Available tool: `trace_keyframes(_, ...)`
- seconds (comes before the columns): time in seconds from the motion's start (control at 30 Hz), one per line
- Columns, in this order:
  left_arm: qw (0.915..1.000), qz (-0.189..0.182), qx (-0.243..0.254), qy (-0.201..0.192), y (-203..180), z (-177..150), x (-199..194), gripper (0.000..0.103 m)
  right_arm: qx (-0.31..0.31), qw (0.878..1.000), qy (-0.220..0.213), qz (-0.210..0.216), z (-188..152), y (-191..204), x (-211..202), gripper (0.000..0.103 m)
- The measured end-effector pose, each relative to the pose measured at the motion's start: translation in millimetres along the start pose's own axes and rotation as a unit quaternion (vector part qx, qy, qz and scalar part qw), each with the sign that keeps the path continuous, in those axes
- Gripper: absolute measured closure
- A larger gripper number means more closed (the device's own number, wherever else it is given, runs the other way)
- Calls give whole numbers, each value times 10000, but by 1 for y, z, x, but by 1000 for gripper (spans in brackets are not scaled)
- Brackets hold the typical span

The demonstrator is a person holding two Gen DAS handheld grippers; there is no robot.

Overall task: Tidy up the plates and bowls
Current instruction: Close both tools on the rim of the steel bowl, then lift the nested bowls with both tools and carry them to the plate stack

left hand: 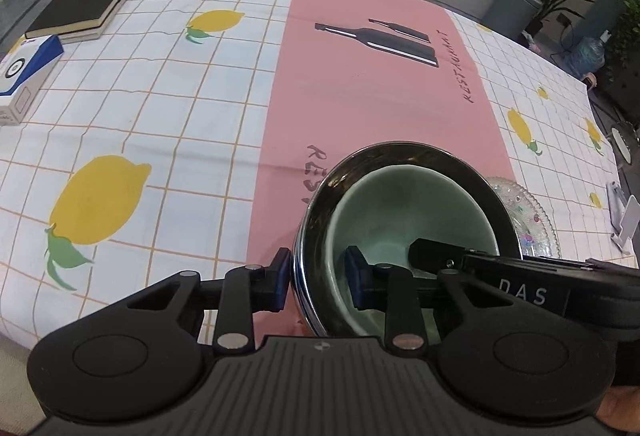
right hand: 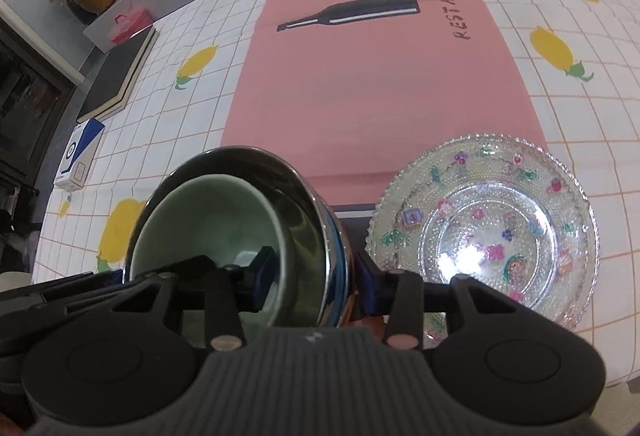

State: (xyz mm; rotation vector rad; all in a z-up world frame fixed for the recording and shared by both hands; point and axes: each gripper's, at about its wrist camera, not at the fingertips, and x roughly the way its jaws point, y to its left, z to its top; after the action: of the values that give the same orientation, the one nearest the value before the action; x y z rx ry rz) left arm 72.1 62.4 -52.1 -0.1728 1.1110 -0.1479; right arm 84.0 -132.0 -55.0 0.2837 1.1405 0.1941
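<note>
gripping the steel bowl (left hand: pixel 320 236) holding the green bowl (left hand: pixel 412 212) with left tongs (left hand: pixel 318 276) and right tongs (right hand: pixel 310 284) clamped on opposite rims, probably next lifting level onto the glass plate (right hand: pixel 484 232).

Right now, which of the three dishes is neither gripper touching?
The clear glass plate with painted flowers, lying flat beside the bowls. The steel bowl and the green bowl nested inside it both sit between gripper fingers.
</note>
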Motion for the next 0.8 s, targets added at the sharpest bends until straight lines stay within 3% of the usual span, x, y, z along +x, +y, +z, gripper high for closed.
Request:
trace_keyframes(0.33,9995,213,183,-163,-11,3,-19,72,-166,9994,-317,-4,3,8,-19,61)
trace_keyframes(0.6,9995,272,12,180,-20,13,-16,71,-79,9993,-355,-8,7,2,-30,61)
trace_keyframes(0.8,9988,437,199,82,-49,20,-31,70,32,9980,-605,152,13,-15,-55,61)
